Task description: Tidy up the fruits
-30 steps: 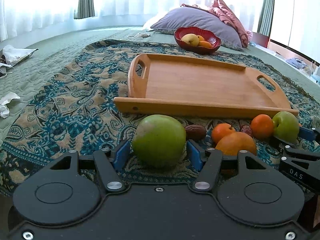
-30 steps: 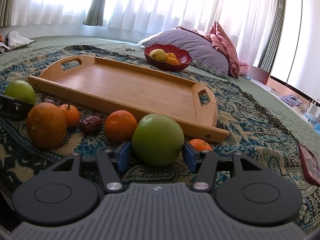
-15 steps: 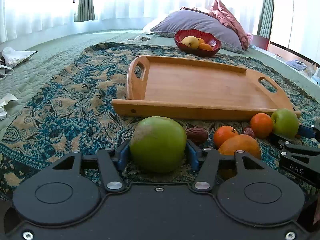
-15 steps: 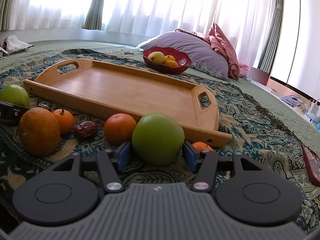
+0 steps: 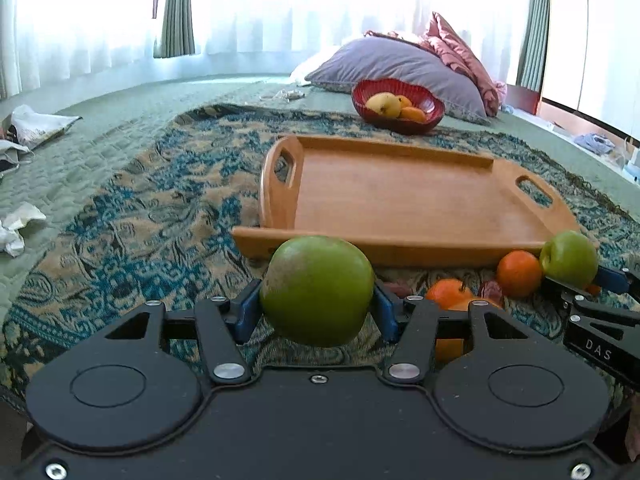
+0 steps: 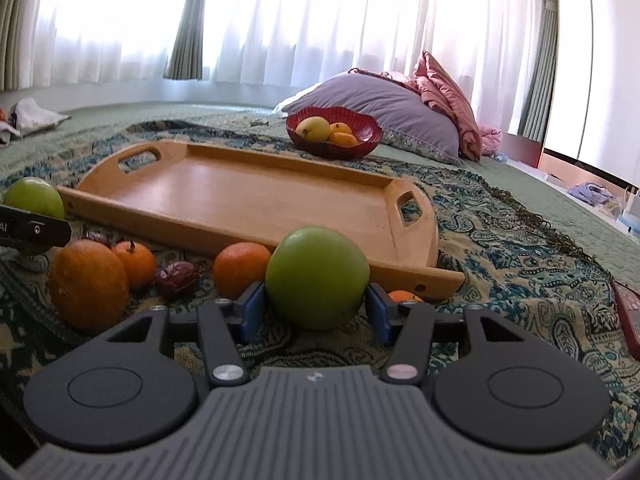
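Here the left gripper (image 5: 318, 306) was clamped on a green apple (image 5: 318, 290) just before the wooden tray (image 5: 400, 252). Likewise the right gripper (image 6: 316, 306) gripped another apple (image 6: 317, 278), beside oranges (image 6: 240, 268) on the patterned blanket (image 6: 520, 264).

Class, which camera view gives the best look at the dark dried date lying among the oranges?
Right wrist view: the date lies unobstructed between oranges. In the left wrist view, only a sliver shows beside the held apple.

Green apples (image 5: 318, 290), red bowl (image 5: 398, 110), blue-patterned cloth (image 5: 168, 200).
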{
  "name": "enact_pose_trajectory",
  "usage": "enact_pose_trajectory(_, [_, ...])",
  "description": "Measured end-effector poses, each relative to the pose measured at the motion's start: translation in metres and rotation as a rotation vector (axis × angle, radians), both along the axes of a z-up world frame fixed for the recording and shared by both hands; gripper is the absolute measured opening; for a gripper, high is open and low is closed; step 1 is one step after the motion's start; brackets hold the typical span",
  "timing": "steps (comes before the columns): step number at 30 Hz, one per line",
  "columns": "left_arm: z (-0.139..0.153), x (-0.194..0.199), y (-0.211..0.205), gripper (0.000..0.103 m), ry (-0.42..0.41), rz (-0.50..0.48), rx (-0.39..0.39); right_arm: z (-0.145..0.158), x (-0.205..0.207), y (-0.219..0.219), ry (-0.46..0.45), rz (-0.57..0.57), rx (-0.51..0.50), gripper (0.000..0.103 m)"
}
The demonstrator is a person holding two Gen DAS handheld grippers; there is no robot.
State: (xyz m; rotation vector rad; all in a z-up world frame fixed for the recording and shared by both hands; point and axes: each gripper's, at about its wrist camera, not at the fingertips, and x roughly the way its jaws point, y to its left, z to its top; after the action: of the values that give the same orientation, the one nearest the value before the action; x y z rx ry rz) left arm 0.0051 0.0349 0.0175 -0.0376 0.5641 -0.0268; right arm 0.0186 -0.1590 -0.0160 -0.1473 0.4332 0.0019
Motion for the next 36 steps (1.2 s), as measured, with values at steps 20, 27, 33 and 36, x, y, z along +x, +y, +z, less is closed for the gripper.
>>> enact_pose_trajectory(20, [0.022,0.008,-0.018,0.054,-0.04,-0.036,-0.012,0.007,0.008,-0.013,0.027,-0.001,0.073,0.066])
enact_pose_trajectory(27, [0.022,0.011,-0.02,0.054,-0.036,-0.05,-0.007,0.006,0.016,-0.018,0.048,0.074,0.088,0.078])
enact_pose_trajectory(33, [0.022,0.015,-0.023,0.054,-0.029,-0.058,-0.016,0.008,0.022,-0.028,0.073,0.135,0.137,0.068])
enact_pose_trajectory(36, [0.023,0.015,-0.024,0.054,-0.034,-0.06,-0.011,0.01,0.018,-0.028,0.061,0.116,0.135,0.059])
